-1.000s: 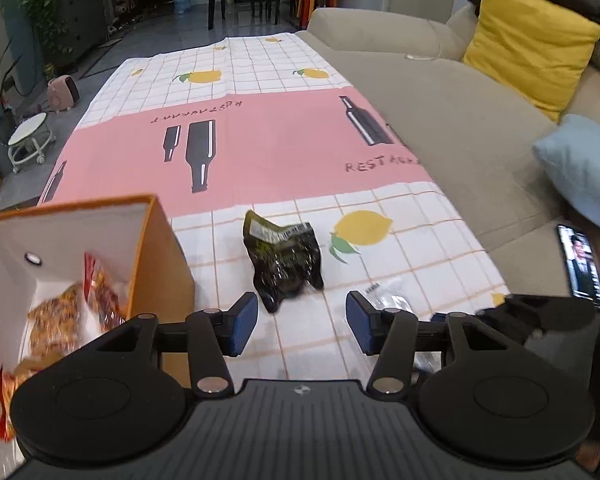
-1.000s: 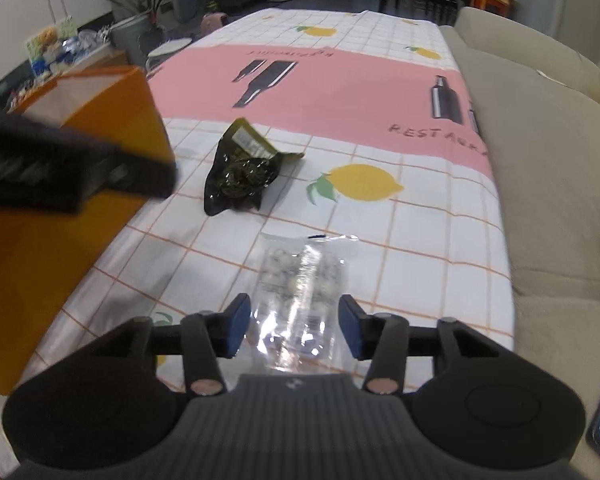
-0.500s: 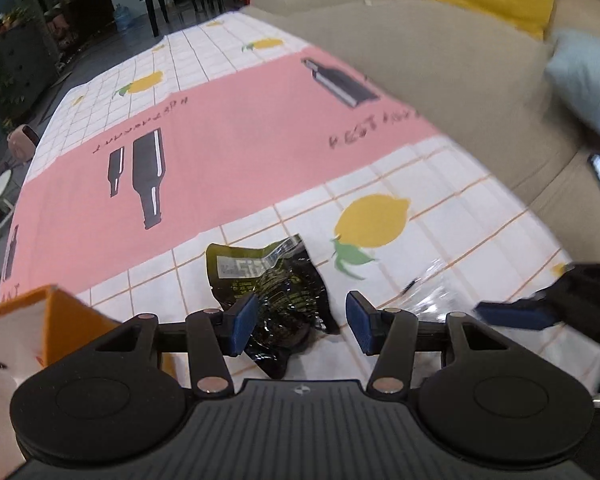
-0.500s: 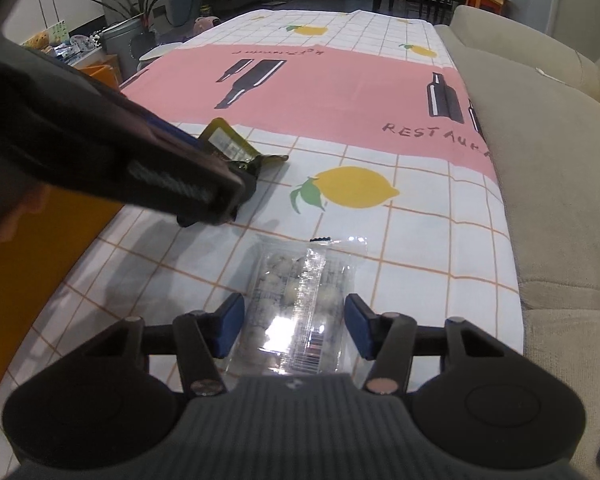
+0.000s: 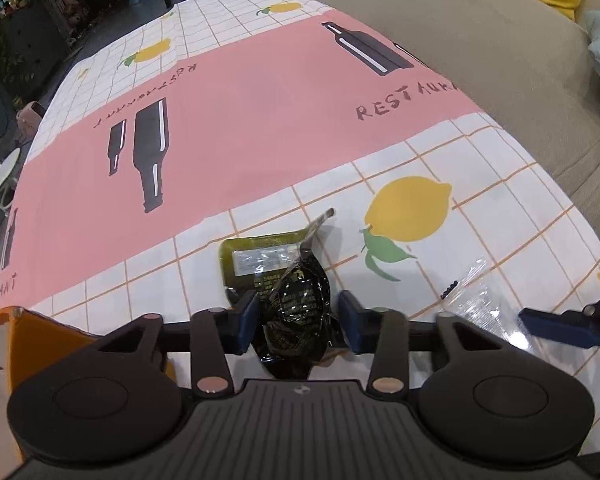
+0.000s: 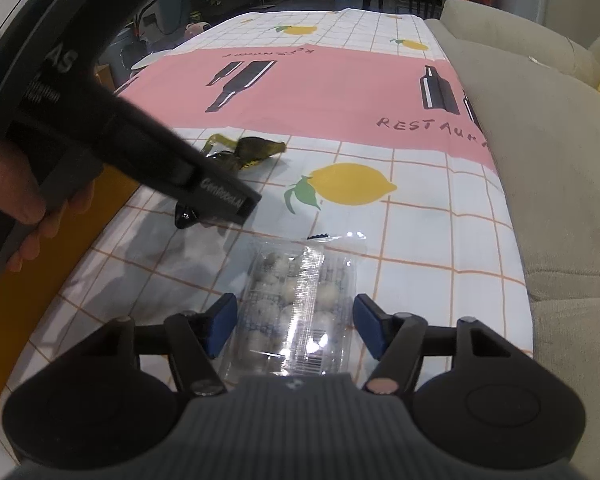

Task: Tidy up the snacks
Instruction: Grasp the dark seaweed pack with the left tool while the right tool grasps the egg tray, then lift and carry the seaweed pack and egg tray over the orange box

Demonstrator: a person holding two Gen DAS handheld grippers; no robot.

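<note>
A dark green snack packet [image 5: 290, 300] lies on the tablecloth. My left gripper [image 5: 298, 320] is open with its blue pads on either side of the packet's near end. The packet also shows in the right wrist view [image 6: 244, 150], partly hidden by the left gripper's body. A clear packet of pale round snacks [image 6: 296, 300] lies between the open pads of my right gripper [image 6: 294, 326]. That clear packet shows at the right in the left wrist view [image 5: 476, 304], with a right gripper finger [image 5: 560, 326] beside it.
An orange box [image 5: 60, 332] stands at the left table edge, also seen in the right wrist view [image 6: 40, 280]. The pink and white patterned tablecloth [image 5: 240, 128] covers the table. A beige sofa [image 6: 548, 152] runs along the right side.
My left gripper moved forward and down until the dark packet sits between its pads. My right gripper moved slightly forward around the clear packet. Both stayed open.
</note>
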